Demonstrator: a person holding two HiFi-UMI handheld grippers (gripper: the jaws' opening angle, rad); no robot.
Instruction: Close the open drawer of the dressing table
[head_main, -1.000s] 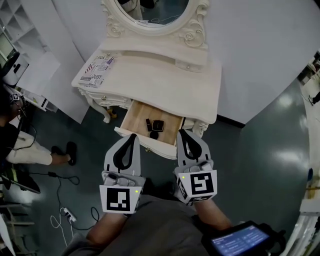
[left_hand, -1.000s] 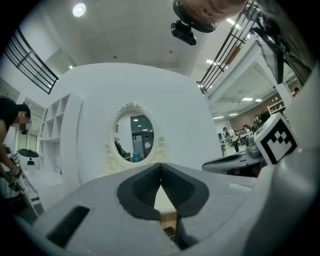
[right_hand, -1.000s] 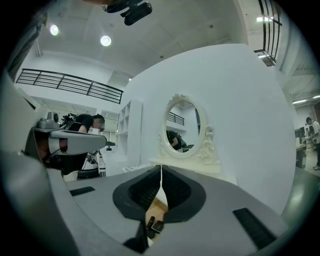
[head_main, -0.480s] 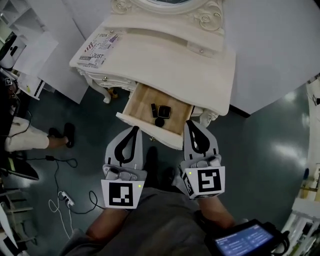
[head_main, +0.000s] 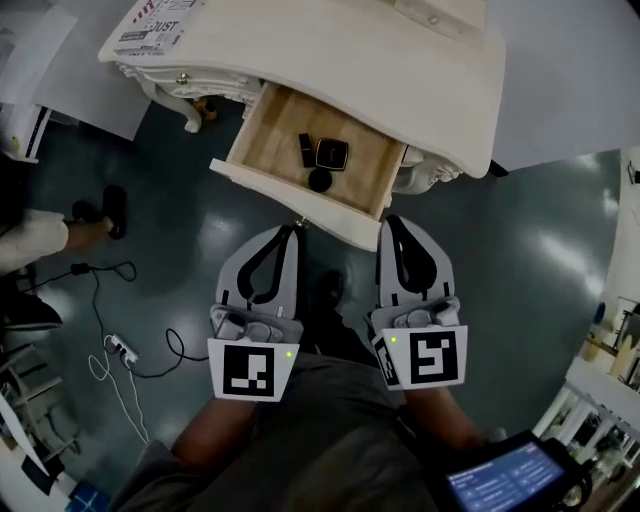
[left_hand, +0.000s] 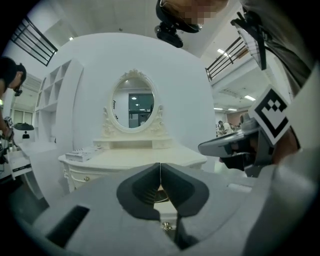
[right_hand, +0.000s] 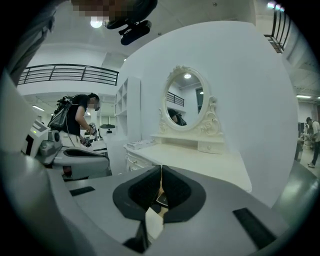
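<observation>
Both hands are lower than a moment ago. The left gripper (head_main: 289, 233) and right gripper (head_main: 391, 222), jaws together on nothing, sit just short of the drawer (head_main: 290, 205). It still hangs open from the dressing table (head_main: 330, 60), small dark items (head_main: 325, 155) inside. Power cable (head_main: 100, 350) on the floor, left.

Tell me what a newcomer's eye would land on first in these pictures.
The open drawer juts from the dressing table at the top of the head view, with three small dark items on its wooden floor. Just below its front, the left gripper and right gripper point at it side by side, both shut and empty. In the left gripper view, an ornate oval mirror rises above the tabletop.
</observation>
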